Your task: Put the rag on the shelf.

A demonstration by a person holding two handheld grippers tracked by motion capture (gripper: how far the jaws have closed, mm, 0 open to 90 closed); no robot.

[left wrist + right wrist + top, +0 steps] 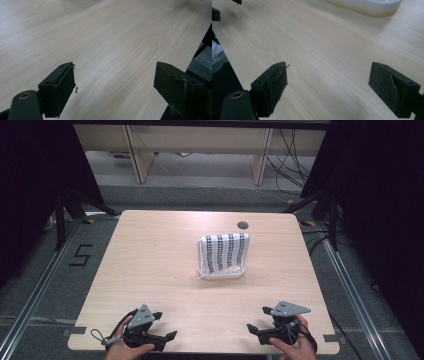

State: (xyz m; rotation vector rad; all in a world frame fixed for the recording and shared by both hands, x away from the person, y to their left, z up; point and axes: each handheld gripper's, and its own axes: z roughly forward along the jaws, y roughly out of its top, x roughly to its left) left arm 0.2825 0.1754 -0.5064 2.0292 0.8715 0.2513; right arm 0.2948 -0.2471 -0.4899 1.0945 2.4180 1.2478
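Note:
A white folded cloth with black patterned stripes (223,255) lies at the table's middle, a little toward the far side. Its pale lower edge (367,5) appears at the top of the right gripper view. My left gripper (167,325) rests near the front left edge, held by a hand, jaws wide apart and pointing right. In its own view the left gripper (115,87) is open over bare wood. My right gripper (257,319) sits near the front right edge, pointing left. It too stands open (328,90) with nothing between its jaws. Both are well short of the cloth.
The light wooden table (150,270) has a round cable hole (243,225) near its far edge. The left gripper's jaw tips (215,13) show at the far left of the right gripper view. Black stand legs (62,215) flank the table; desks and cables sit behind.

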